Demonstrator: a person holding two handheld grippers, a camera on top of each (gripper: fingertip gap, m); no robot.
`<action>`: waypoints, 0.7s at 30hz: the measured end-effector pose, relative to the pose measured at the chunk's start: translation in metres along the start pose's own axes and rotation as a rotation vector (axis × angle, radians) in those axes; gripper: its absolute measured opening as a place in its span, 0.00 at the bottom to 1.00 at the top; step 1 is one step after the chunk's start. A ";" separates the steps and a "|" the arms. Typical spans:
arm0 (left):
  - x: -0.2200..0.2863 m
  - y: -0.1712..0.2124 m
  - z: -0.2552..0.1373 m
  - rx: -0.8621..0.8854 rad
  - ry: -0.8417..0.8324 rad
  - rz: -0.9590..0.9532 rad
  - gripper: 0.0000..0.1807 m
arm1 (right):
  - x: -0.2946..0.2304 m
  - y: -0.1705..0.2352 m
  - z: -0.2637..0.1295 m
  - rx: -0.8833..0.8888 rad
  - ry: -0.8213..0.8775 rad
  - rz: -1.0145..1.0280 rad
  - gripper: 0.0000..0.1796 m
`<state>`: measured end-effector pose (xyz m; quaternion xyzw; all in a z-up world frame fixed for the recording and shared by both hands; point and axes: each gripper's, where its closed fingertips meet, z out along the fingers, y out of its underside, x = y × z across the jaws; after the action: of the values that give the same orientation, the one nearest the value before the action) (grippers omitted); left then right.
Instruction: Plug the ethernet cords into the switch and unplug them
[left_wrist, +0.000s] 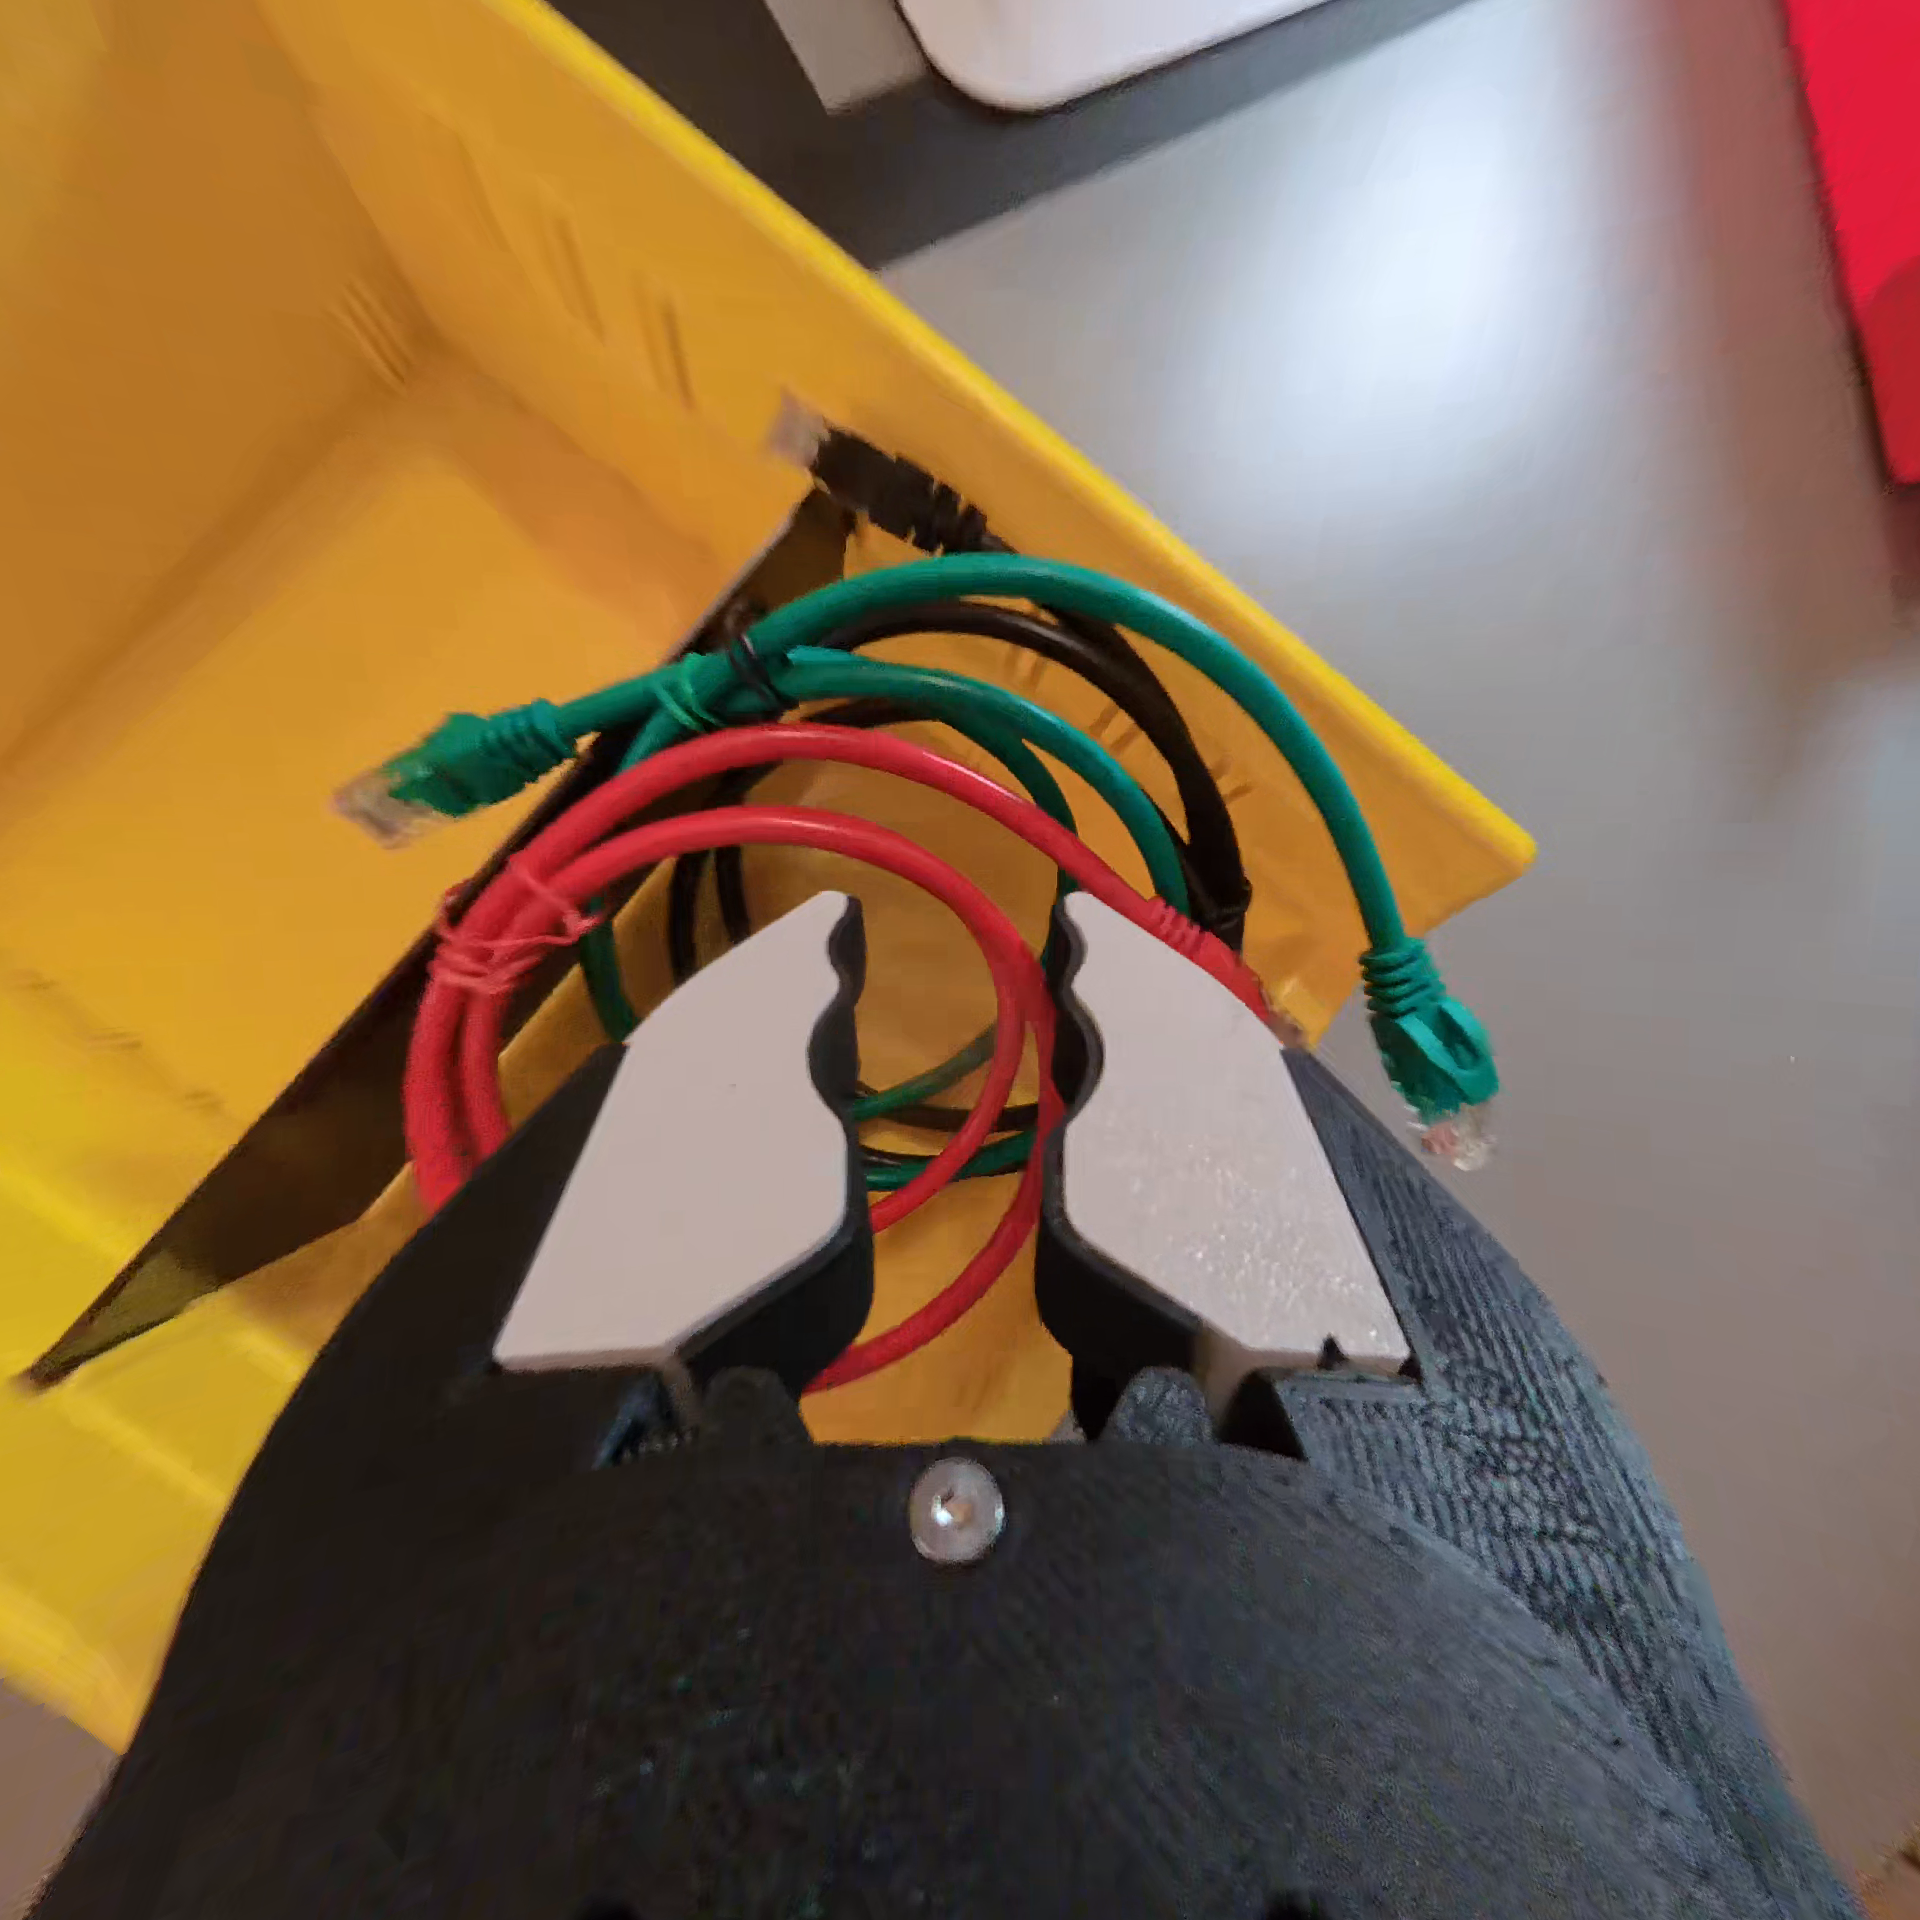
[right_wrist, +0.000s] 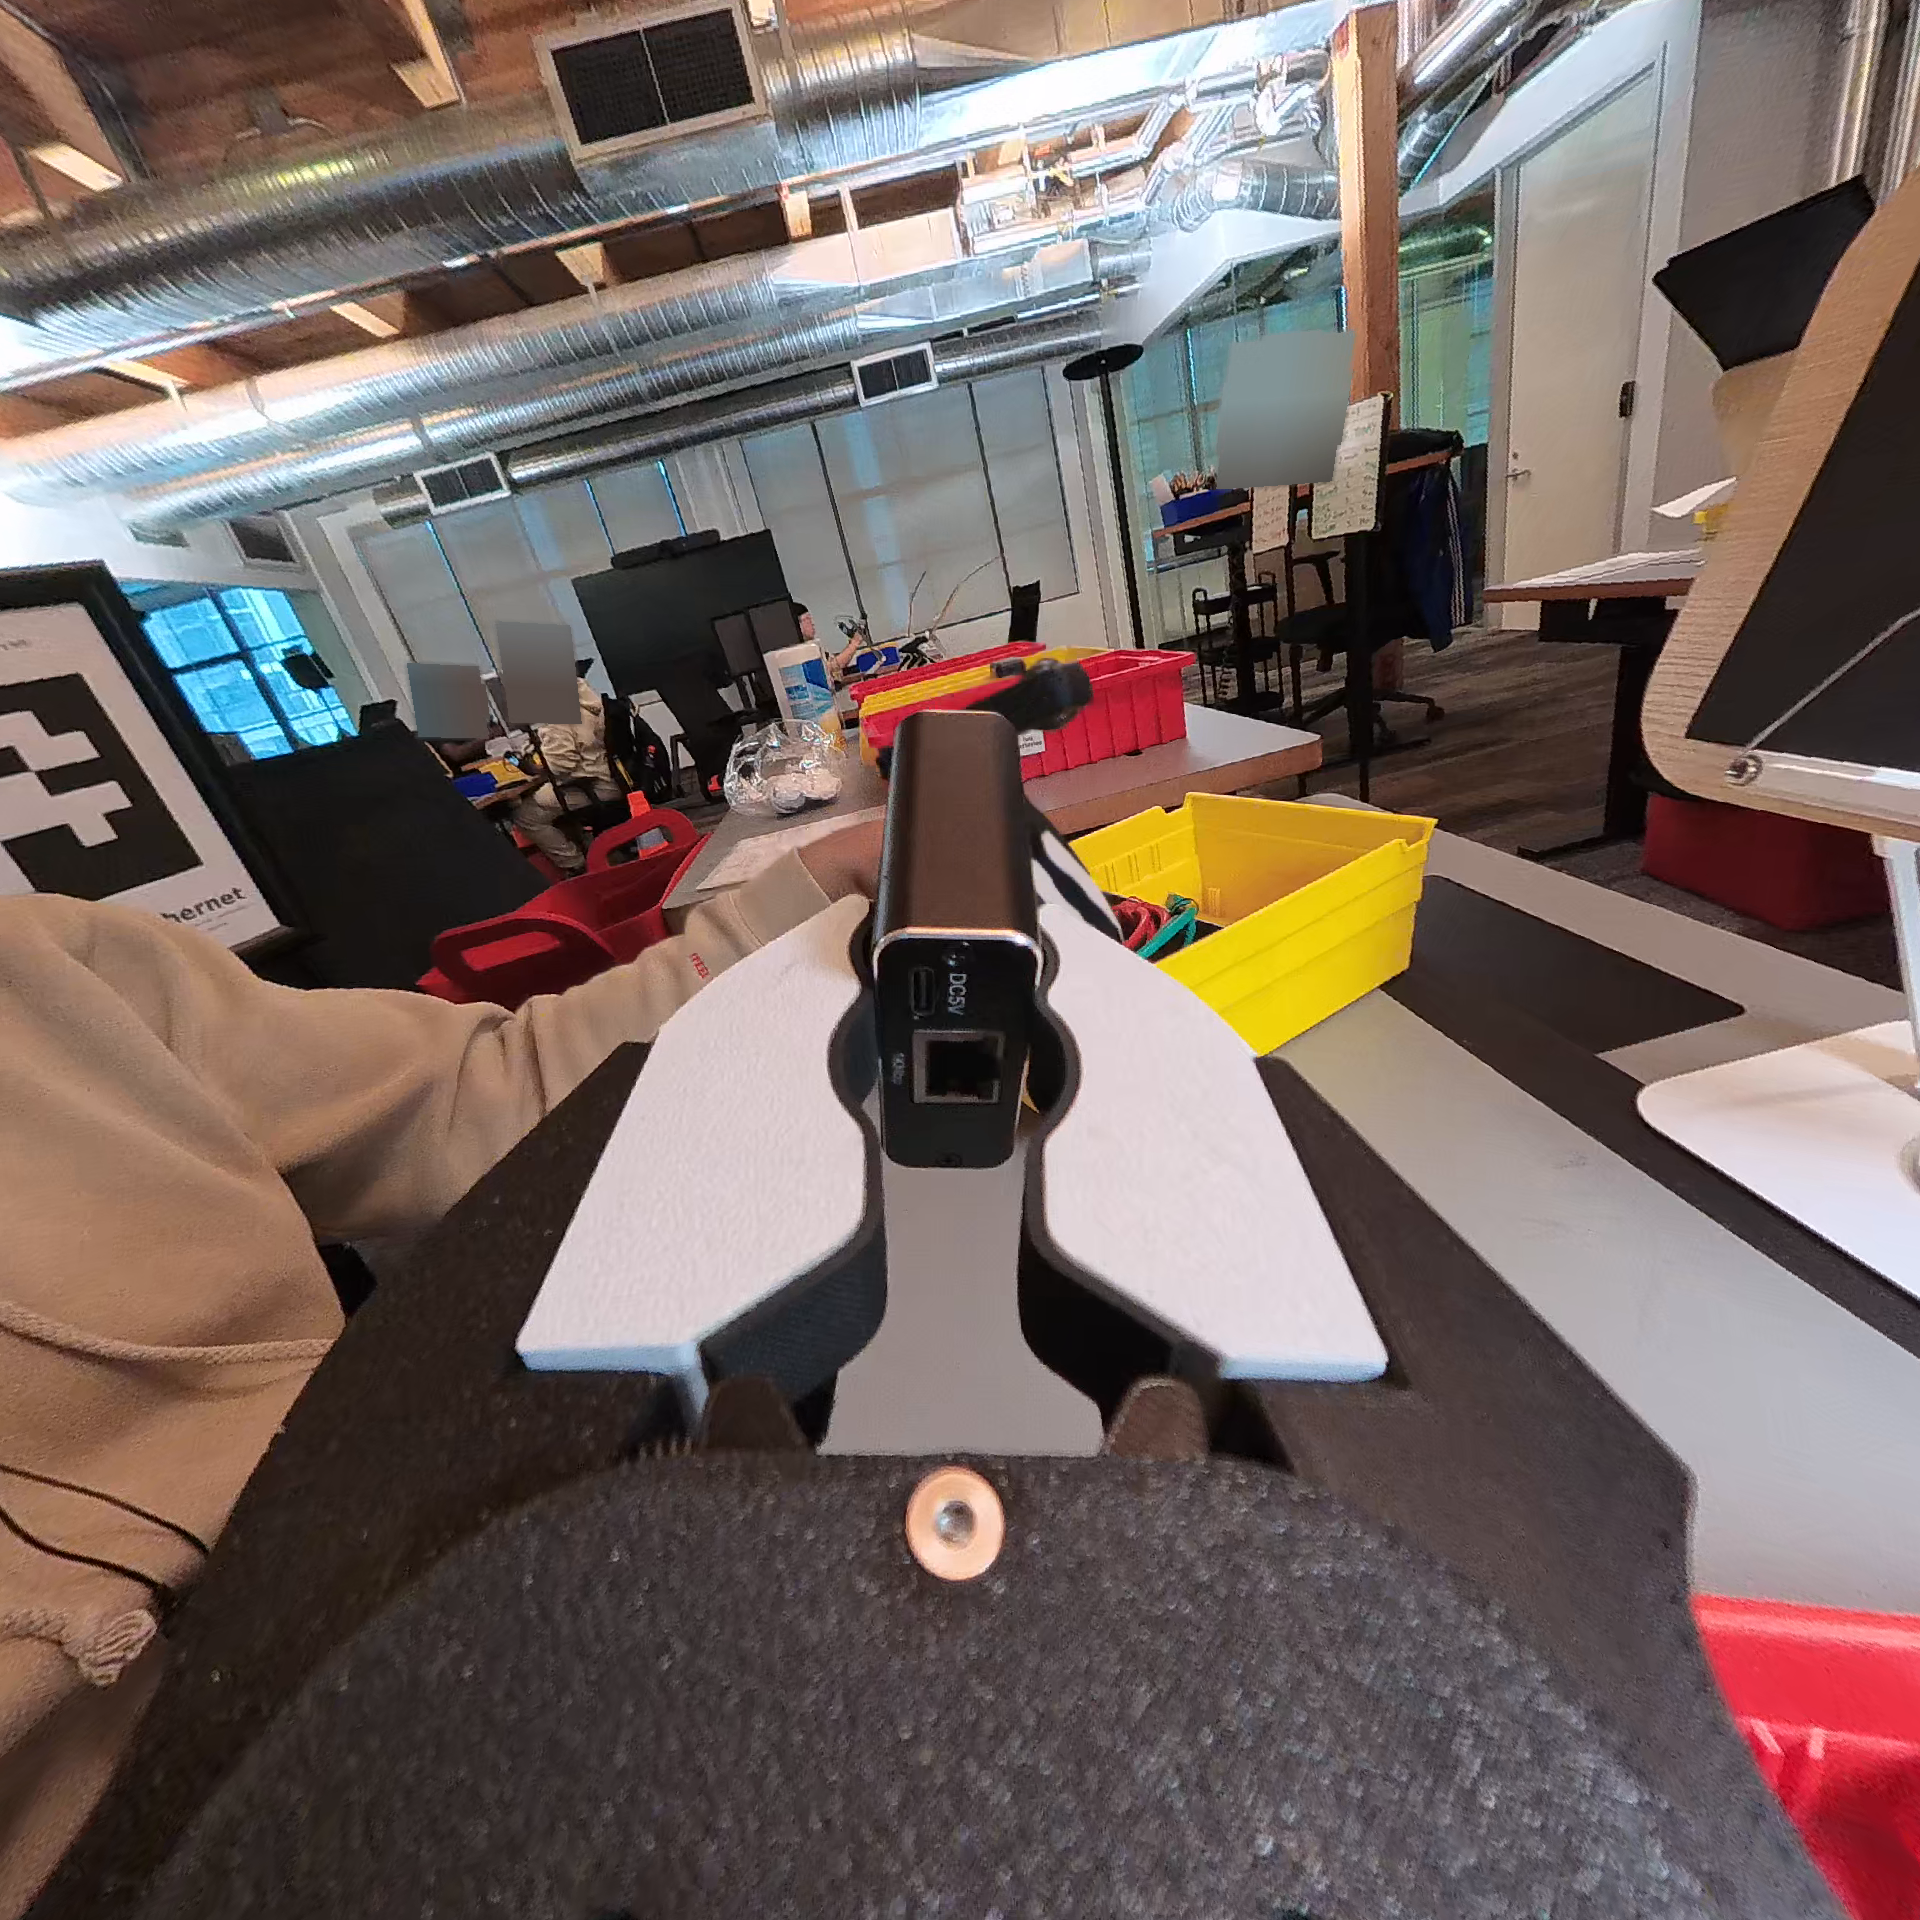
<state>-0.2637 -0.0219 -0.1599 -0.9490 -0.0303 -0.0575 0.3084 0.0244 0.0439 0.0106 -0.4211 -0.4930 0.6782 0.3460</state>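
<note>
The small black metal switch (right_wrist: 954, 935) stands clamped between the white fingers (right_wrist: 727, 1122) of the right gripper (right_wrist: 954, 997), its port end facing the camera. The coiled red ethernet cord (left_wrist: 727, 790) lies in the yellow plastic bin (left_wrist: 312, 468) with a green cord (left_wrist: 1039, 582) and a black cord (left_wrist: 1174, 686). The left gripper (left_wrist: 956, 935) hovers over the red loop, fingers (left_wrist: 707, 1122) narrowly parted and holding nothing. The bin rests on the grey desk (left_wrist: 1455, 468).

Grey table (right_wrist: 1538, 1309), yellow bin (right_wrist: 1309, 914) resting on it, white base plate (right_wrist: 1766, 1153) at right edge
</note>
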 end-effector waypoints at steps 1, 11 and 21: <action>0.001 0.003 0.006 -0.020 0.008 0.016 0.12 | 0.001 0.000 0.000 0.001 0.002 0.008 0.13; 0.016 -0.032 -0.080 0.161 -0.160 0.163 0.05 | 0.003 -0.005 -0.005 0.021 0.002 0.024 0.13; 0.181 -0.044 -0.127 0.380 0.267 0.674 0.03 | -0.002 -0.020 -0.016 0.040 -0.008 -0.020 0.13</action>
<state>-0.1002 -0.0566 -0.0093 -0.8163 0.3124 -0.0692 0.4809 0.0412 0.0532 0.0274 -0.4065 -0.4848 0.6861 0.3591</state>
